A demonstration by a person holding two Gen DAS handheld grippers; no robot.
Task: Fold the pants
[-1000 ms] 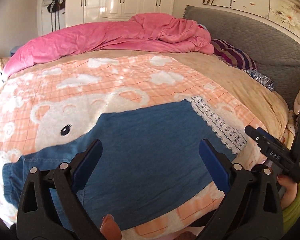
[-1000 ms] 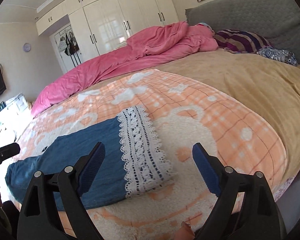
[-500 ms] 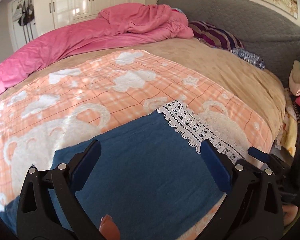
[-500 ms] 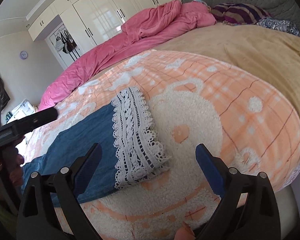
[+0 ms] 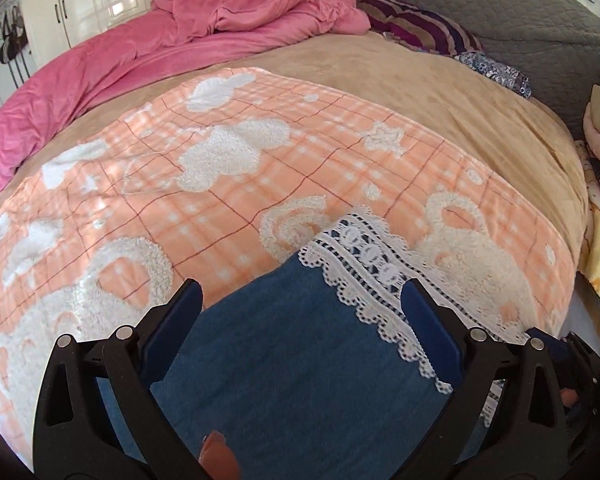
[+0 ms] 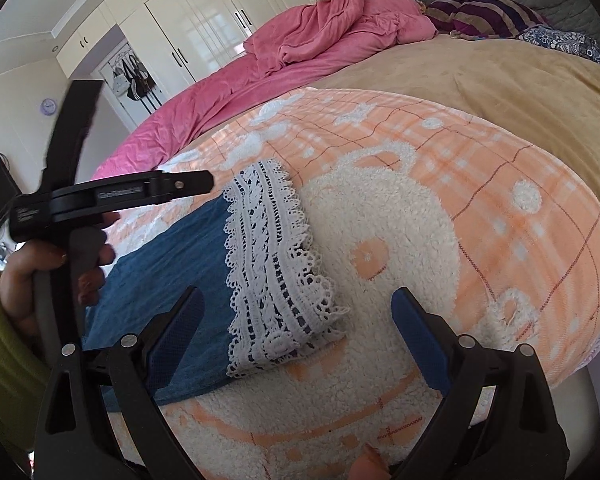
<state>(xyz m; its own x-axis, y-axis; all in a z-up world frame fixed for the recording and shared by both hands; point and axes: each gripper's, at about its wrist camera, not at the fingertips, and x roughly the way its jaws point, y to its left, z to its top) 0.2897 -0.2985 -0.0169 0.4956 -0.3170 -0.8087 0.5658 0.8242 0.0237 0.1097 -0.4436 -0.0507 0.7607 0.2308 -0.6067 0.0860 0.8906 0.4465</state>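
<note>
Your blue denim pants [image 6: 188, 264] with the white lace hem [image 6: 272, 280] lie flat on the peach bear blanket [image 6: 480, 200], near the bed's front edge. To the right of the hem the blanket is free. Your left gripper [image 5: 300, 320] and right gripper [image 6: 296, 324] both hang above the cloth, fingers spread wide, holding nothing. The small print on the left gripper's body cannot be read.

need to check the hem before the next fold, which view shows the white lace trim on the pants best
The right wrist view. There the lace trim lies whole and unobstructed, from far corner to near edge, between the open fingers of the right hand-held gripper. In the left wrist view the lace trim runs diagonally, and its near end is hidden behind a finger of the left hand-held gripper.
</note>
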